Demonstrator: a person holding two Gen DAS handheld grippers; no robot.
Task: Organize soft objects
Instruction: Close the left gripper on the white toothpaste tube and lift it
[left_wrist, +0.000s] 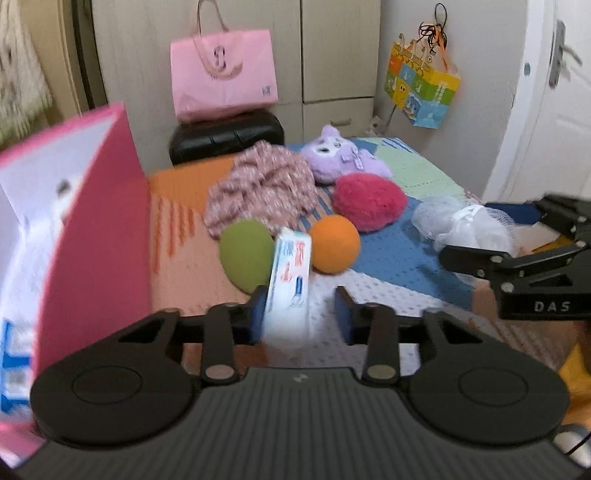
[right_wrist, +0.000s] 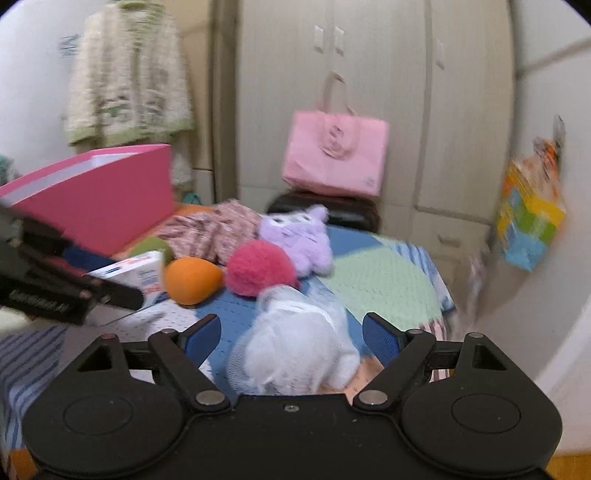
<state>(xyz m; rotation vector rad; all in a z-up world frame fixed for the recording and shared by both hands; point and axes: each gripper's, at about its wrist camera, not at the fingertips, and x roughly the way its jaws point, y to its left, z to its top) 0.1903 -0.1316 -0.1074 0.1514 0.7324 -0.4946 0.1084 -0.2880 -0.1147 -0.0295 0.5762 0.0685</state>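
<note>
Little looks sorted: the open pink cardboard box (left_wrist: 92, 221) at frame left stands apart from the toys on the bed (left_wrist: 399, 254). The left gripper (left_wrist: 301, 310) has its fingers narrowed around a white toothpaste carton (left_wrist: 290, 280), though contact on both sides is unclear. The right gripper (right_wrist: 291, 336) is spread wide around a white mesh bath pouf (right_wrist: 295, 354), not pressing it.

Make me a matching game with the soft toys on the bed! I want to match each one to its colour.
Things:
1. plush cat toy
2. fluffy ball
3. smooth ball
4. egg-shaped sponge

Colours:
A. orange
B. green
C. purple
D. hot pink

Pairs: 1-C, 2-D, 3-A, 4-B
</note>
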